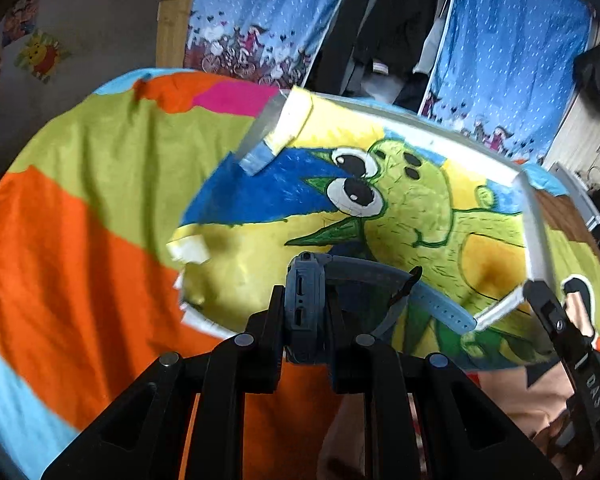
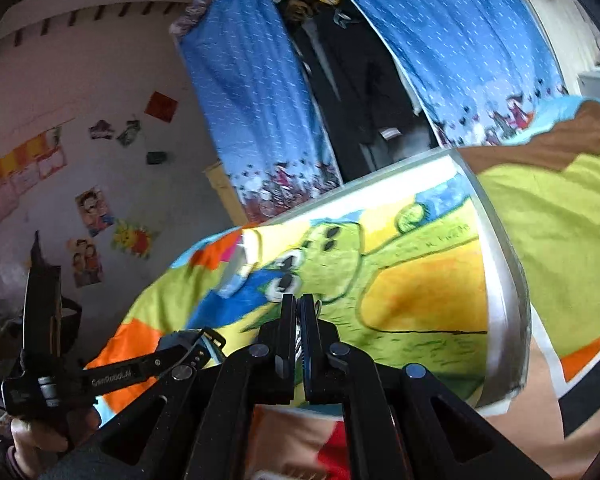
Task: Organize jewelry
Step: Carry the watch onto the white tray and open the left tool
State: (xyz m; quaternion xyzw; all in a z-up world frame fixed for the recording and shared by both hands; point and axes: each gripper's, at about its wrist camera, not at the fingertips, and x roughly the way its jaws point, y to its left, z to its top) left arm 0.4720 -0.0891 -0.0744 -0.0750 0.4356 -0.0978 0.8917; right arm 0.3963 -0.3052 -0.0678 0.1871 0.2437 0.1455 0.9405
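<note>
My left gripper point(image 1: 305, 304) is shut on a blue-grey wristwatch point(image 1: 304, 300), gripping its case edge-on; its pale blue strap point(image 1: 440, 308) hangs out to the right above the painted box. The watch also shows at lower left in the right wrist view point(image 2: 188, 340), held by the left gripper point(image 2: 172, 354). My right gripper point(image 2: 298, 320) is shut, with a thin striped thing pinched between its fingers; I cannot tell what it is. The right gripper's finger point(image 1: 556, 320) shows at the right of the left wrist view.
A shallow box point(image 1: 536, 224) with white walls and a painted green cartoon creature lies on a bright patchwork bedspread point(image 1: 80, 184). It also shows in the right wrist view point(image 2: 504, 280). Blue curtains point(image 1: 260, 20) and dark hanging clothes stand behind the bed.
</note>
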